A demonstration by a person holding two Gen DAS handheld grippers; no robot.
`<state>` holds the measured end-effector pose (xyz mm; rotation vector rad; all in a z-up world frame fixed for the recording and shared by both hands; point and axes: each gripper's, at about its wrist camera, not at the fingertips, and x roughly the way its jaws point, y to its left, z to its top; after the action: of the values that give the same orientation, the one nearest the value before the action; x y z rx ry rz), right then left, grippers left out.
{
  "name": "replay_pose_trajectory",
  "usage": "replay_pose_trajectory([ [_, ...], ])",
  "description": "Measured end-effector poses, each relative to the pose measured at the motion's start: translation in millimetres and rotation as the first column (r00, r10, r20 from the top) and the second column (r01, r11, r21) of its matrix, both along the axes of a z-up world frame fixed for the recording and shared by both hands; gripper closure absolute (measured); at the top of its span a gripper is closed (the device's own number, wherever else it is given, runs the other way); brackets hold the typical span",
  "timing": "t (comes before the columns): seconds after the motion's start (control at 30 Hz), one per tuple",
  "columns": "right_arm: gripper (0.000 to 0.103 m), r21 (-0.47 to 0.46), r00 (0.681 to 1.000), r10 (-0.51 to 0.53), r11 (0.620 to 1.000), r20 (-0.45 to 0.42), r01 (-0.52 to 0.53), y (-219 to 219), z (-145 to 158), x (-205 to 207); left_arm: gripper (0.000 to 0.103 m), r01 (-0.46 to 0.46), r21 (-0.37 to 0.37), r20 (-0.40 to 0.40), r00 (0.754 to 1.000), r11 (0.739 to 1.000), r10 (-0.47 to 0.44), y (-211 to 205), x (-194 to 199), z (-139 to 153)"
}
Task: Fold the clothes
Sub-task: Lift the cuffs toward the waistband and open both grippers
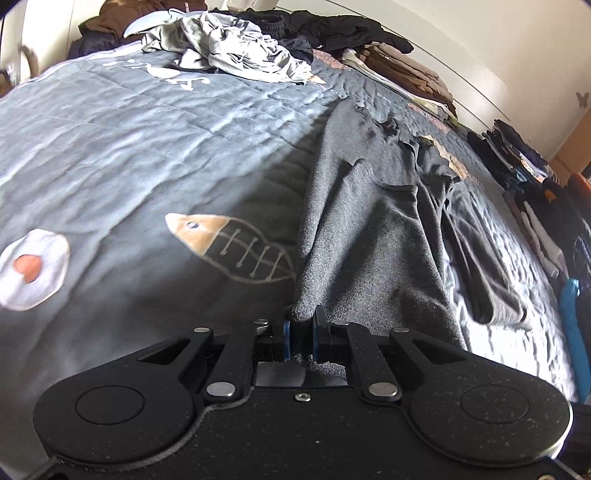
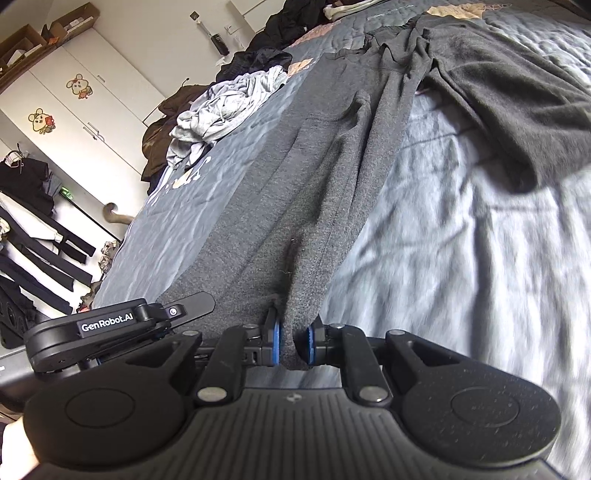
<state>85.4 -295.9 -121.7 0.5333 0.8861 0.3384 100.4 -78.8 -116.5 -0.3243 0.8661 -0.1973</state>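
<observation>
The left gripper [image 1: 300, 338] is clamped on a corner of the dark grey garment [image 1: 369, 221], and the right gripper [image 2: 293, 341] pinches the same garment's hem. The garment stretches away from both across the quilt [image 1: 147, 147], one part crumpled to the right. Beyond it lie a light grey heap [image 1: 236, 48], black clothes [image 1: 332, 29] and folded stacks [image 1: 406, 74] near the wall. Left of the garment the quilt is bare. A white cupboard [image 2: 74, 92] stands past the bed's edge.

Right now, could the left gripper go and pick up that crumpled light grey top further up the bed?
Probably not yet. The left gripper is shut on the dark grey garment. The light grey top lies uncovered across open bedspread.
</observation>
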Motion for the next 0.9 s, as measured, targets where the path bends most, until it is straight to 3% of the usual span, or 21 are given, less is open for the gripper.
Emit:
replay_pose_trajectory([
  [0.17, 0.09, -0.004, 1.0, 0.013, 1.0, -0.004, -0.013, 14.8, 3.0, -28.7, 0.093, -0.024, 0.021, -0.012, 1.0, 0.999, 0.024, 13.1, -29.0, 2.0],
  [0.53, 0.09, -0.023, 0.999, 0.041, 0.999, -0.014, -0.041, 32.1, 9.5, -85.2, 0.093, 0.012, 0.116, -0.028, 1.0, 0.993, -0.009, 17.5, -83.6, 9.7],
  [0.77, 0.09, -0.064, 0.998, 0.063, 0.996, -0.022, -0.064, 36.7, 0.5, -108.7, 0.093, 0.038, 0.151, -0.057, 0.998, 0.988, -0.029, 11.5, -89.4, -4.0],
  [0.9, 0.081, -0.1, 0.997, 0.064, 0.993, -0.029, -0.067, 36.2, -6.9, -105.3, 0.083, 0.044, 0.157, -0.067, 0.997, 0.987, -0.034, 15.0, -91.9, 1.0],
])
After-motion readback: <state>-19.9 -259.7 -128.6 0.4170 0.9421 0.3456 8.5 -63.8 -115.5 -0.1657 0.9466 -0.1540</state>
